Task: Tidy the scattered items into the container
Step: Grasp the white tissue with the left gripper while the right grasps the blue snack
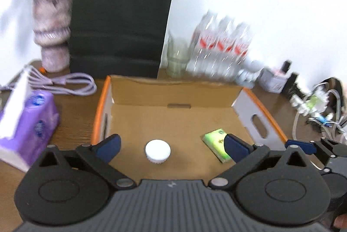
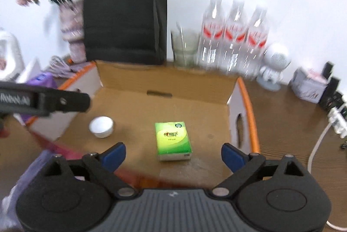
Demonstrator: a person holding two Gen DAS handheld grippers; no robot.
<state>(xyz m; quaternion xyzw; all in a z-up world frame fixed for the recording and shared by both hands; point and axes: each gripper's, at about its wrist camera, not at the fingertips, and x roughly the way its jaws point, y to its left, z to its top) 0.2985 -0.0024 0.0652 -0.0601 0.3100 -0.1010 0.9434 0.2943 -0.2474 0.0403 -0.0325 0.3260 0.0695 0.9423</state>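
Blue pads tip both of your tools, and both stand wide with nothing between them. Your left gripper (image 1: 171,146) hangs above the near part of the cardboard box (image 1: 173,91), and the white jar (image 1: 157,151) lies on the box floor directly between its fingers. Your right gripper (image 2: 173,155) hangs over the same box (image 2: 164,78), with the green tissue pack (image 2: 173,141) flat on the floor just before it. In the right view the white jar (image 2: 101,126) sits to the left of the pack, well apart from it.

I judge that these two items are already placed in the container and both tools are free. The next move calls for you to lift out over the near wall without touching the jar or the pack, then to look for anything that lies outside on the wooden table (image 1: 73,115). The purple tissue package (image 1: 32,121) beside the left wall of the box may be one such item, but I cannot tell if it belongs to the task.

Farther back stand a black paper bag (image 1: 123,19), a glass (image 2: 185,47), three water bottles (image 2: 234,37) and a vase with flowers (image 1: 52,34). All of these are blurred, so labels cannot be read. The table in front of the box is hidden by the tool bodies.
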